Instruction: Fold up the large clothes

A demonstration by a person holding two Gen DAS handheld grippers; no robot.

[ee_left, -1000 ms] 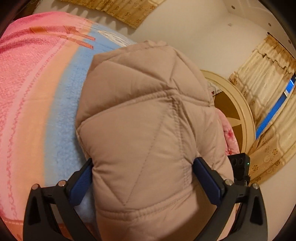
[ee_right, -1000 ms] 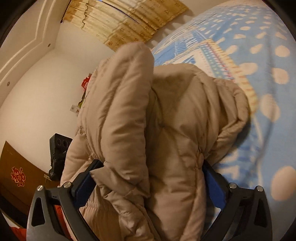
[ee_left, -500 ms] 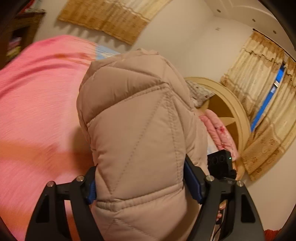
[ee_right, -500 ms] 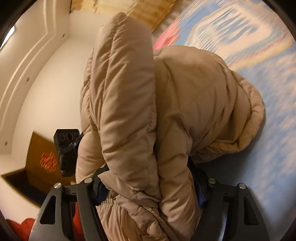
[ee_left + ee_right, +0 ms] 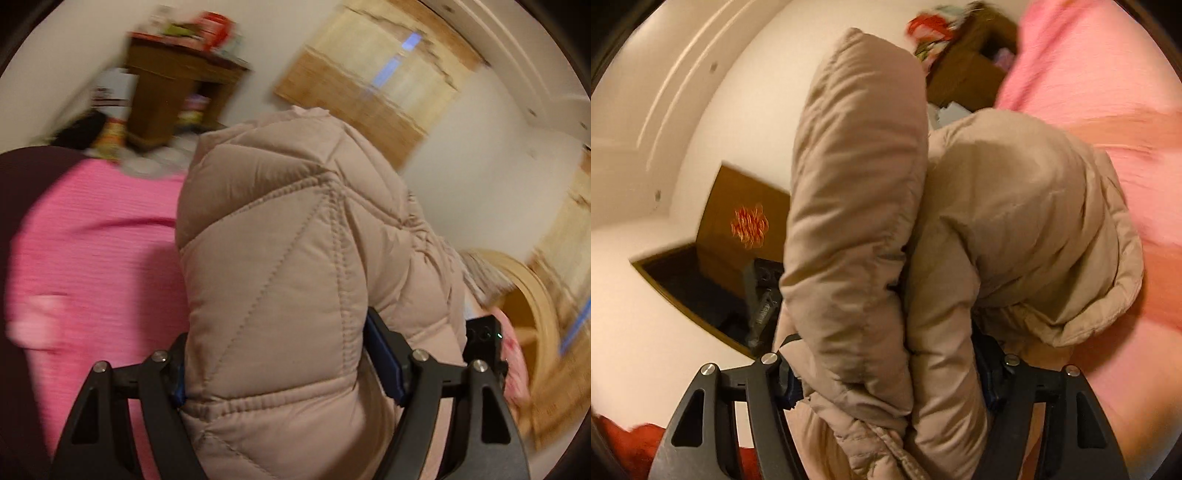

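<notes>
Plainly, the left gripper [image 5: 275, 365] is clamped on a thick quilted fold of the beige padded coat [image 5: 295, 266], whose bulk bulges up between the black fingers [image 5: 388, 354]. Its jaws have just been closing on that fold. The right gripper [image 5: 886, 380] likewise pinches a bunched part of the coat, its jaws having just closed in. Beneath lies a pink bedspread [image 5: 92, 266]. A brown cabinet [image 5: 173, 92], perhaps a shelf, is blurred behind.
</notes>
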